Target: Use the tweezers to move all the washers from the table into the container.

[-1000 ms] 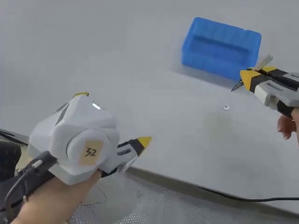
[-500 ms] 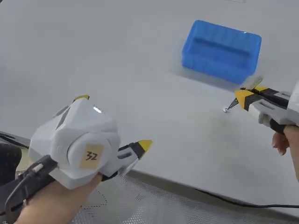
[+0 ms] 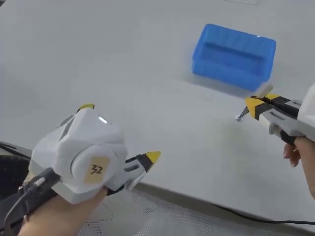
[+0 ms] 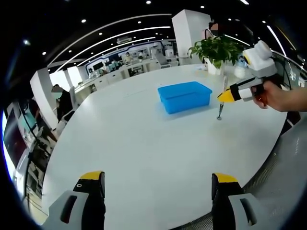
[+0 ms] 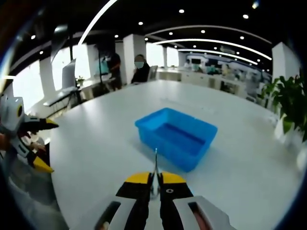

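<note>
Tweezers (image 3: 242, 115) tilted, tips down toward table (image 3: 147, 73)

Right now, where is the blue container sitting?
In the head view the blue container sits upper right on the white table, just beyond the right hand-held gripper and its tweezers.

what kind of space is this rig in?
Probably a big open-plan office or showroom: large white table, rows of desks behind, recessed ceiling lights, a potted plant.
</note>
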The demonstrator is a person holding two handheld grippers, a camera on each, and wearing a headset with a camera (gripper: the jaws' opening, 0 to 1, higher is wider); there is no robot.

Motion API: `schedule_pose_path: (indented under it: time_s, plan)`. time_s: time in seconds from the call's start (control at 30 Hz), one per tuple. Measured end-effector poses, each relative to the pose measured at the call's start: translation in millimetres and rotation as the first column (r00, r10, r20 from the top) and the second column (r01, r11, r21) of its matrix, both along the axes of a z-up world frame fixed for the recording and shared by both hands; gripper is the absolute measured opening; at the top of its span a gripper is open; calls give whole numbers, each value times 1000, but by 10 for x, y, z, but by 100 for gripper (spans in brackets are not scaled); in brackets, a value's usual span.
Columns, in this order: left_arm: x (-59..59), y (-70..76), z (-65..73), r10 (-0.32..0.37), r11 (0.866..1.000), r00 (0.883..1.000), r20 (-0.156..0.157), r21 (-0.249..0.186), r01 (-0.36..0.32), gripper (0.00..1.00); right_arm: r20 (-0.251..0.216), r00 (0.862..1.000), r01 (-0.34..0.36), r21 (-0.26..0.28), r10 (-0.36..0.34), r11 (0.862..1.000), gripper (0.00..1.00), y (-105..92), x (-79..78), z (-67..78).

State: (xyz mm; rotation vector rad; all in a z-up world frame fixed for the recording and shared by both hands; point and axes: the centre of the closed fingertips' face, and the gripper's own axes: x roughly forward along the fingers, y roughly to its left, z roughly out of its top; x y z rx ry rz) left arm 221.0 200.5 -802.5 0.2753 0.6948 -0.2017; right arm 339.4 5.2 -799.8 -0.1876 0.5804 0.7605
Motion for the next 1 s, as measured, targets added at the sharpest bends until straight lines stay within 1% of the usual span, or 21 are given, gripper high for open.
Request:
schedule_pose_path:
  time_s: [0.07, 0.2, 0.27, 0.37, 0.5, 0.6, 0.73, 0.77, 1.0]
  plan:
    - [-2, 1, 1, 0, 1000, 1000, 0, 2, 0, 94, -5, 1000, -1, 9, 1, 1000, 3, -2, -23, -5]
    - [-2, 4, 5, 1, 1000, 1000, 2, 4, -1, 94, 10, 1000, -7, 4, 6, 1000, 3, -8, -63, -16]
    - [-3, 5, 4, 2, 1000, 1000, 1, 5, -2, 94, 11, 1000, -3, 8, 3, 1000, 3, -16, -54, -16]
    - [-4, 4, 4, 2, 1000, 1000, 1, 5, -2, 94, -21, 1000, 21, 32, -21, 999, 3, -31, -32, -16]
    - [-4, 5, 3, 3, 1000, 1000, 1, 5, -3, 94, -23, 1000, 15, 18, -14, 1000, 2, -12, -18, -17]
    - [-3, 8, 1, 4, 1000, 1000, 2, 6, -4, 94, -21, 1000, 1, -2, -1, 1000, 2, 3, -16, -18]
    - [-1, 9, 1, 5, 1000, 1000, 3, 5, -5, 94, -36, 999, -3, -5, 3, 1000, 2, 6, -16, -14]
    - [-1, 8, 1, 5, 1000, 1000, 3, 5, -5, 94, -45, 999, -2, 4, 2, 1000, 2, 11, -21, -6]
    - [2, 9, 3, 5, 1000, 1000, 5, 5, -5, 94, -41, 999, -3, 17, 3, 1000, 2, 18, -32, 87]
